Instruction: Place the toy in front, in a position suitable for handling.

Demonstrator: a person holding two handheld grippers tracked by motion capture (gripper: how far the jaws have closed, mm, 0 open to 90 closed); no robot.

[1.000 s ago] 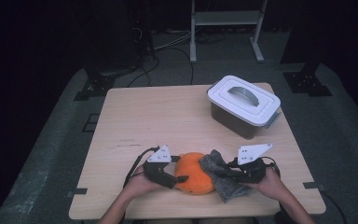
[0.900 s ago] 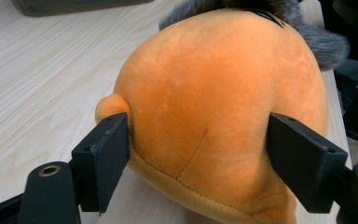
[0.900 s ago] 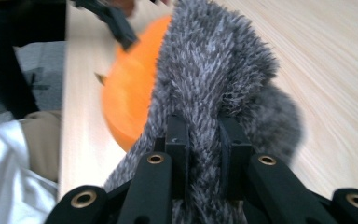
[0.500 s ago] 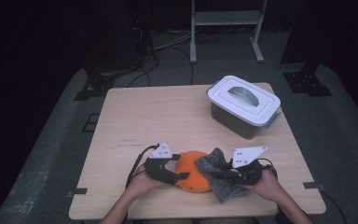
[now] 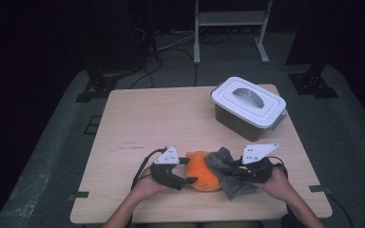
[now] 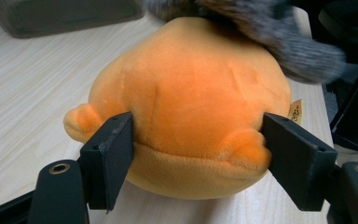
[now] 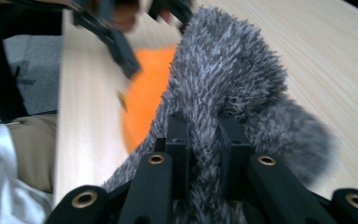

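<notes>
A round orange plush toy (image 5: 201,175) lies near the table's front edge, with a grey furry cloth (image 5: 228,176) draped against its right side. My left gripper (image 5: 190,180) comes in from the left. In the left gripper view it (image 6: 200,140) stands open, and the plush toy (image 6: 191,102) sits between its two jaws, which touch the toy's sides. My right gripper (image 5: 234,168) comes from the right. In the right gripper view it (image 7: 204,123) is shut on a fold of the grey cloth (image 7: 233,74), with the toy's orange (image 7: 144,93) behind.
A grey storage box with a white handled lid (image 5: 249,102) stands at the back right of the wooden table (image 5: 161,118). Its dark wall (image 6: 65,14) shows beyond the toy in the left gripper view. A metal rack's legs (image 5: 228,28) stand on the floor behind.
Little has moved. Both grippers stay at the plush toy, and the grey cloth has crept slightly left and up against the toy's side.
</notes>
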